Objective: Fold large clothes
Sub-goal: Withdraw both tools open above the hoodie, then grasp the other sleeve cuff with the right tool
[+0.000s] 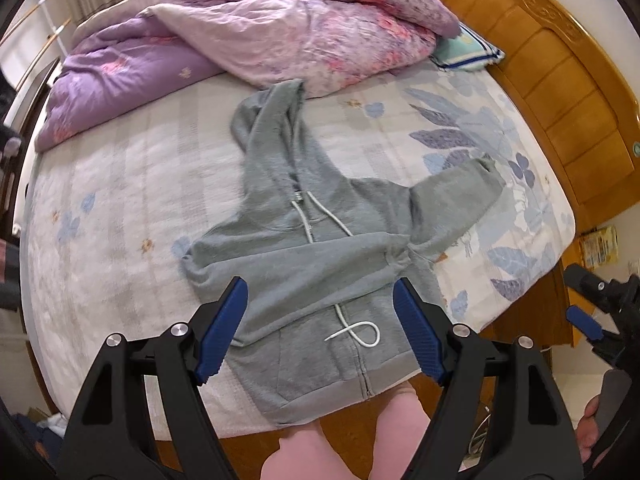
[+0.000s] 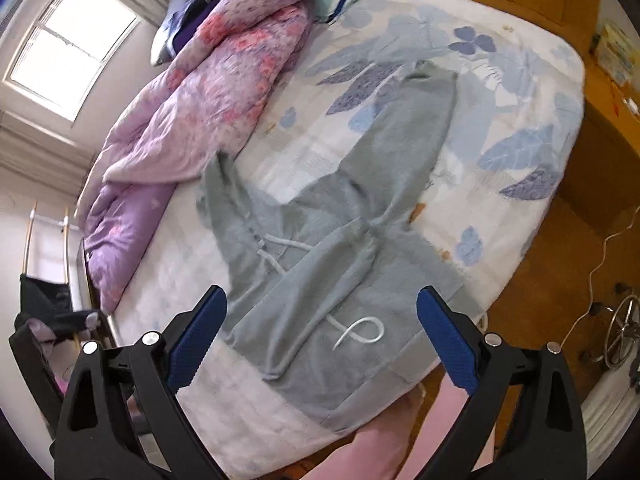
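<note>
The gray zip hoodie is lying mid-frame, hem touching the bed edge. Both the left gripper and right gripper are hovering above, jaws wide apart. Bare sheet is showing at left.

Bed with pale floral sheet. Rumpled purple quilt heaped along far side. Carved wooden headboard at right of bed. Bright window beyond quilt. Wooden floor beside bed.
</note>
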A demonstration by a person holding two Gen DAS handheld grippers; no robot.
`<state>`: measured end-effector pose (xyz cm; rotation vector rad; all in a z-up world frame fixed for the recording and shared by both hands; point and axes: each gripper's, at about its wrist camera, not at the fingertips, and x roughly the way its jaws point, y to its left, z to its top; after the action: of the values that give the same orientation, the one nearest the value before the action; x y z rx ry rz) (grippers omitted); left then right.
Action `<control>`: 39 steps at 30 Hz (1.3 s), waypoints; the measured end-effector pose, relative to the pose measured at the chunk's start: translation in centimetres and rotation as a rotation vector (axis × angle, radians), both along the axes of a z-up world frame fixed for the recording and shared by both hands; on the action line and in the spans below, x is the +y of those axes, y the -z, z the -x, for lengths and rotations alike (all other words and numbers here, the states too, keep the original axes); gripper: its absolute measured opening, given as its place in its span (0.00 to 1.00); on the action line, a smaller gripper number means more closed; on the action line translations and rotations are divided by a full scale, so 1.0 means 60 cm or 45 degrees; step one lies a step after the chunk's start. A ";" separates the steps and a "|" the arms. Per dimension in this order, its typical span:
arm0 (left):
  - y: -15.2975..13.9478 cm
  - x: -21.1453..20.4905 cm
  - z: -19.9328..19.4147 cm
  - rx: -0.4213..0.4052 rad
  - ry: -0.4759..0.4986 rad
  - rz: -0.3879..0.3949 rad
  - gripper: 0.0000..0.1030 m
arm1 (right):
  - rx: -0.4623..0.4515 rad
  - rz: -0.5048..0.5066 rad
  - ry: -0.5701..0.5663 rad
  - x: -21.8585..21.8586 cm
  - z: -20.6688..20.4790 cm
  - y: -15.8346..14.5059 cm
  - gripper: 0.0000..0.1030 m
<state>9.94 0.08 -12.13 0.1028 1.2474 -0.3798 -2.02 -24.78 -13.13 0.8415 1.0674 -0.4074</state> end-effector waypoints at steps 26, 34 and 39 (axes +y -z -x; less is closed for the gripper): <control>0.217 -0.348 -0.123 0.299 -0.162 -0.269 0.74 | 0.269 -0.245 0.133 -0.553 -0.095 0.277 0.90; 0.355 -0.355 -0.144 0.454 -0.220 -0.326 0.74 | 0.380 -0.387 0.182 -0.691 -0.188 0.472 0.90; 0.421 -0.349 -0.160 0.542 -0.309 -0.266 0.74 | 0.351 -0.531 0.202 -0.748 -0.253 0.571 0.90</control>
<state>19.52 -20.86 -37.40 0.0481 1.6989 -0.0577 13.13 -69.68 -47.39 1.2725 1.3722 -0.4494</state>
